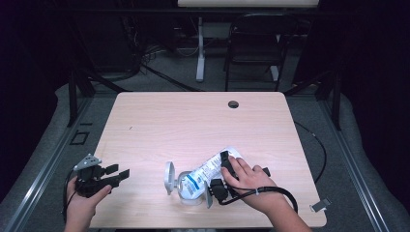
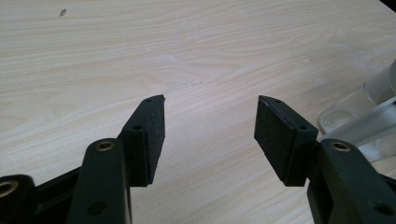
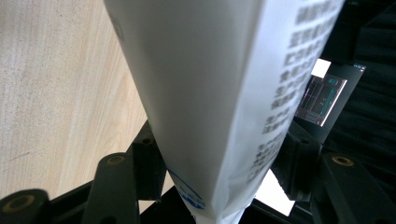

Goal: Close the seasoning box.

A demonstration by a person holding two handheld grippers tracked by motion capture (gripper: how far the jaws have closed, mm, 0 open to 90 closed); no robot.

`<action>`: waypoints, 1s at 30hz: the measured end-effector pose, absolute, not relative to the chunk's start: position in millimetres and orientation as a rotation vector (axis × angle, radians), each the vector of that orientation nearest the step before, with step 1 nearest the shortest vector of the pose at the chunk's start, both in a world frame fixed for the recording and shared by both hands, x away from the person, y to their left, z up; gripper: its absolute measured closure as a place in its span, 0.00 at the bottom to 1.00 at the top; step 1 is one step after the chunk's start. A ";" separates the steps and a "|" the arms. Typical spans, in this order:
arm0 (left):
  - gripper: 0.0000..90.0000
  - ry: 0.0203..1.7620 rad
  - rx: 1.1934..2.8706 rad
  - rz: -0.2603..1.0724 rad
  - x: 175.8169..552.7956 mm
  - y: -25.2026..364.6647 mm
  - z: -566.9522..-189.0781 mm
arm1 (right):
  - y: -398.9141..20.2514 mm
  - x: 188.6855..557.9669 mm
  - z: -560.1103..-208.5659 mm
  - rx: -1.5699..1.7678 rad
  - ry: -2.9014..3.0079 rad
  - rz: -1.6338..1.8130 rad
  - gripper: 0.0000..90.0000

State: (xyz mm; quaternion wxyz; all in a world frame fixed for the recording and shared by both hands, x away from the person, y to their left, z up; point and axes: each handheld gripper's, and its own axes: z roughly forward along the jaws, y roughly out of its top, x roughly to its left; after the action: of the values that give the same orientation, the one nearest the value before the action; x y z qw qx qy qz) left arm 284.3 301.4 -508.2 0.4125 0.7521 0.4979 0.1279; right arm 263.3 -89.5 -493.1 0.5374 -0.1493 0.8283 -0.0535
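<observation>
A white squeeze tube (image 1: 205, 171) with blue print lies slanted on the wooden table (image 1: 193, 121) near its front edge. Its clear flip cap (image 1: 170, 177) stands open at the tube's left end and appears again as the clear cap (image 2: 343, 119) at the right edge of the left gripper view. My right gripper (image 1: 220, 173) is shut on the tube's body, and the tube (image 3: 219, 93) sits tight between its two black jaws. My left gripper (image 1: 118, 171) hovers at the front left corner, open, with bare wood between its pads (image 2: 152, 135).
A round cable hole (image 1: 233, 104) sits near the table's far edge. A small metal clip (image 1: 320, 205) lies by the front right corner. A black cable (image 1: 275, 191) trails from my right gripper. A dark chair (image 1: 256, 43) stands behind the table.
</observation>
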 end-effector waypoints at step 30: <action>0.49 1.259 1.890 0.318 284.6 302.0 -509.0 | -88.9 263.3 -492.6 -0.359 1.970 -0.136 0.50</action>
State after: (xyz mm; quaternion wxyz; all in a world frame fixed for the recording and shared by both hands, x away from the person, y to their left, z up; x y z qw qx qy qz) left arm 284.6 302.0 -509.0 0.4118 0.7512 0.5002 0.1262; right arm 263.3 -88.9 -492.6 0.5372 -0.1510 0.8278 -0.0573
